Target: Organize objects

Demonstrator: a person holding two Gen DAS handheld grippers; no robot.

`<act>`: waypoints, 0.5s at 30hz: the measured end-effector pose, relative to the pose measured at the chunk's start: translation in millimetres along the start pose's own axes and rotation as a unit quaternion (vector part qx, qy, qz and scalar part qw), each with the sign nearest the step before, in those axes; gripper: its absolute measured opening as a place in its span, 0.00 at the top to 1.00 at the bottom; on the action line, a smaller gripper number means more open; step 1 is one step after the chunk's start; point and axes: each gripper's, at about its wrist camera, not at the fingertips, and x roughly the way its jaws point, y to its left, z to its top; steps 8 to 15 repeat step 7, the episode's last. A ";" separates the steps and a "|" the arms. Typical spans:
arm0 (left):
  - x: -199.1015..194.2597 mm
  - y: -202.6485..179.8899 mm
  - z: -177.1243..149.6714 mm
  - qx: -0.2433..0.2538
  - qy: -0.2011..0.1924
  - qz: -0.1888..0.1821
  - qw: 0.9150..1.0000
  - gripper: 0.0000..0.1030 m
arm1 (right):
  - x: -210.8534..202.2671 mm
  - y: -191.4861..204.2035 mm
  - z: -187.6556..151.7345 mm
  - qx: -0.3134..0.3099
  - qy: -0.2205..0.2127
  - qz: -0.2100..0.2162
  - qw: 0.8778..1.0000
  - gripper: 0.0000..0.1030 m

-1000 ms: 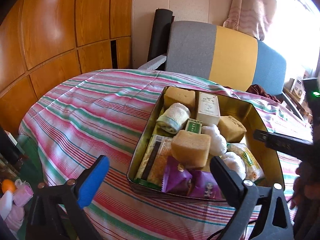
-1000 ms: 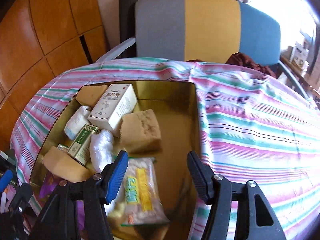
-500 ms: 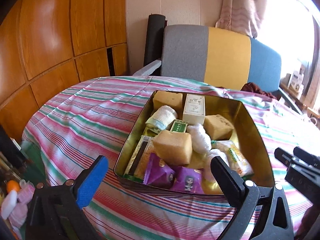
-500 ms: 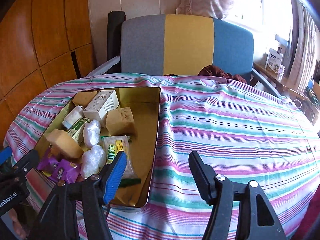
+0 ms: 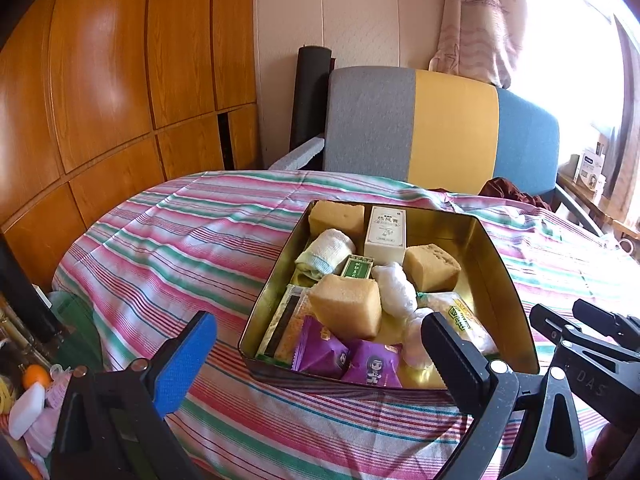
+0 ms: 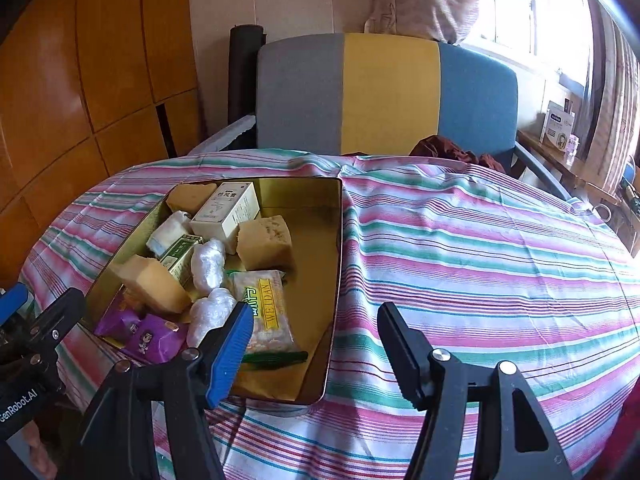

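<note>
Both claws farther back from the tin (image 5: 504,280), left claw (image 5: 316,344) and right claw (image 6: 316,336) agape, empty.

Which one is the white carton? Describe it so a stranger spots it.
Find the gold tin on the striped tablecloth. Near its far wall lies the white carton, between two tan sponges. It alone is a white box with printed characters.

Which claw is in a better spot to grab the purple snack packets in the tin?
Probably the left claw. It is open and empty, and the purple packets lie in the tin right between its fingers. The right claw, also open and empty, sits over the tin's far edge and the striped cloth.
</note>
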 end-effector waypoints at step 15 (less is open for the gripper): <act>-0.5 3.4 -1.3 -0.006 -0.011 0.005 1.000 0.00 | 2.0 5.0 0.7 -0.007 0.005 0.000 1.000 0.37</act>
